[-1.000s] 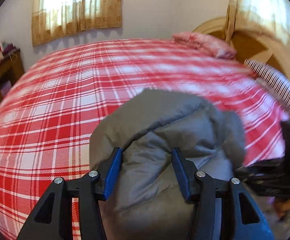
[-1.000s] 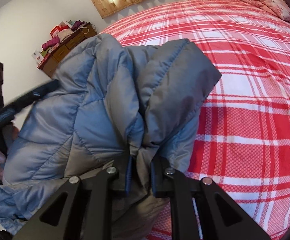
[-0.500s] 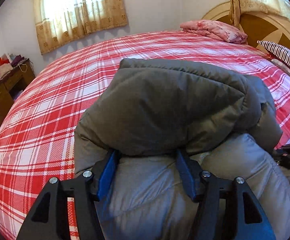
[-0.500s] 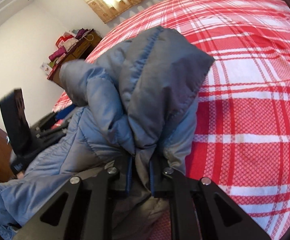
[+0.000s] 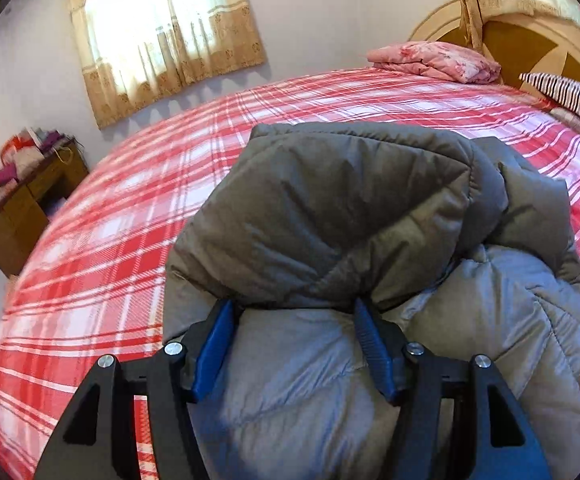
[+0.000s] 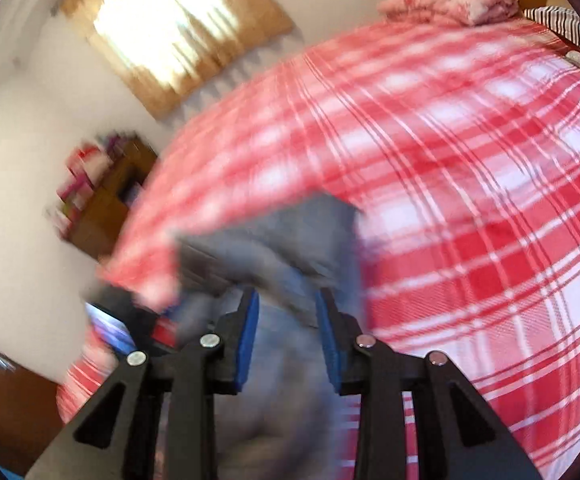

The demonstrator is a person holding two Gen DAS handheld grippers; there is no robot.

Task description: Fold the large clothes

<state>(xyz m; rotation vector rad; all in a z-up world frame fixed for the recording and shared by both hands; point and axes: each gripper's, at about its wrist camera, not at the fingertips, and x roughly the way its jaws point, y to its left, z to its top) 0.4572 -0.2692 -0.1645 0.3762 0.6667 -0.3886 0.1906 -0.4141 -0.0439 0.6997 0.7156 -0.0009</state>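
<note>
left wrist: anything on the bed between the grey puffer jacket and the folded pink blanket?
No: in the left wrist view only bare red-and-white plaid bedspread lies between the grey quilted puffer jacket and the folded pink floral blanket.

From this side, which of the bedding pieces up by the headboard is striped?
The pillow at the far right, white with dark stripes; the folded blanket beside it is pink and floral.

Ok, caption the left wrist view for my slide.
Left gripper open around a bunched grey puffer jacket on the red plaid bed.
</note>
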